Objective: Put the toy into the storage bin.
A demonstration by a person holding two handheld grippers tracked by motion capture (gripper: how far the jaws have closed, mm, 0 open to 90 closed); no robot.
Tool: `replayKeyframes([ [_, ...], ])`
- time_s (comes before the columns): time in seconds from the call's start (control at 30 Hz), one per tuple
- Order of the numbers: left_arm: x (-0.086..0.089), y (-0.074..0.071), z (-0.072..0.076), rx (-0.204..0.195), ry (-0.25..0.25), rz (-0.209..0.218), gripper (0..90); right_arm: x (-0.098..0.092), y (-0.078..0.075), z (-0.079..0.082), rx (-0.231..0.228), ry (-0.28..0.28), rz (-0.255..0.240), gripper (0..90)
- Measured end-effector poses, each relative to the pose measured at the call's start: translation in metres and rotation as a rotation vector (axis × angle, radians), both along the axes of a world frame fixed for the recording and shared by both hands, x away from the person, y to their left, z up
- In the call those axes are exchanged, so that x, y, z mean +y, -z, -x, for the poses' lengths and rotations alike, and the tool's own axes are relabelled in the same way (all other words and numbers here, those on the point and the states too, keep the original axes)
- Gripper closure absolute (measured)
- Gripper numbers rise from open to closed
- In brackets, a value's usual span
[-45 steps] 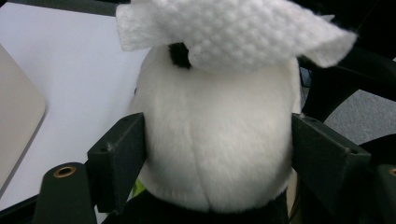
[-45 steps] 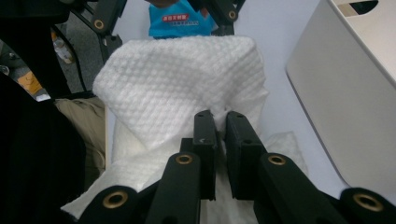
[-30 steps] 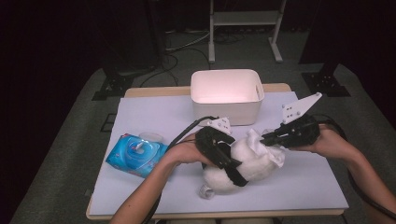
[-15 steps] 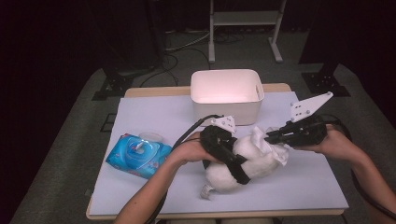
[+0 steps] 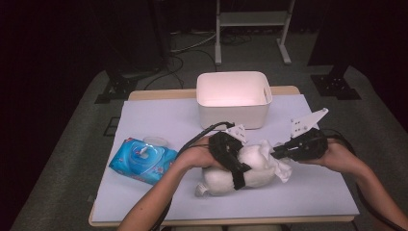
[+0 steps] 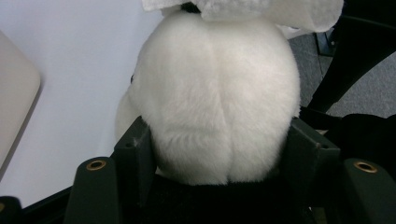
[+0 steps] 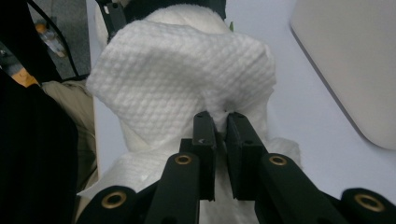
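A white plush toy (image 5: 257, 168) lies on the pale table cover in front of the person. My left gripper (image 5: 235, 166) grips it from the left. In the left gripper view both black jaws press into the toy's (image 6: 215, 93) round furry sides. Those jaws (image 6: 217, 135) closed in and have just eased open a little, with the toy still between them. My right gripper (image 5: 276, 154) comes in from the right, shut on a white textured wipe (image 7: 182, 79). The wipe (image 5: 283, 169) is draped against the toy's right end, pinched between the jaw tips (image 7: 220, 116).
A white plastic bin (image 5: 233, 113) stands just behind the toy, also seen at the right (image 7: 355, 60) and left (image 6: 14, 107) of the gripper views. A blue pack of wipes (image 5: 144, 159) lies at the left. The table's front edge runs close below the toy.
My left gripper's jaws have closed around the plush toy. My right gripper has sunk with the wipe, down onto the toy's right end.
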State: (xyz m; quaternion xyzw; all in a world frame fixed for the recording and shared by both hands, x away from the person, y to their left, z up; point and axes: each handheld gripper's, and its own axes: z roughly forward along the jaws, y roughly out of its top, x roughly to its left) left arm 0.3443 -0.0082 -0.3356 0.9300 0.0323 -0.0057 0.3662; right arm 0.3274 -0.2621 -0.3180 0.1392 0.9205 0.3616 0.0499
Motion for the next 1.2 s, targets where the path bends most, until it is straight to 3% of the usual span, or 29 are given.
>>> replayKeyframes([
  [0.13,-0.005,-0.001,0.001,-0.007,0.013,-0.023,33.7,-0.001,-0.001,0.002,-0.012,-0.002,0.021,81.7],
  [0.5,-0.01,-0.002,0.002,-0.013,0.031,-0.05,33.5,-0.007,0.0,0.005,-0.006,-0.008,0.013,81.7],
  [0.77,-0.012,0.001,0.003,-0.015,0.041,-0.041,33.0,-0.014,-0.004,0.008,-0.007,-0.015,-0.033,81.8],
  [0.93,-0.017,0.002,0.004,-0.018,0.05,-0.061,32.6,-0.008,-0.001,0.006,-0.013,-0.016,-0.022,81.7],
  [1.07,-0.023,0.002,0.005,-0.019,0.053,-0.087,32.4,-0.001,-0.004,0.005,-0.014,-0.038,-0.051,81.8],
  [1.2,-0.032,0.004,0.006,-0.03,0.067,-0.119,29.2,0.011,-0.003,0.005,-0.013,-0.062,-0.041,81.7],
])
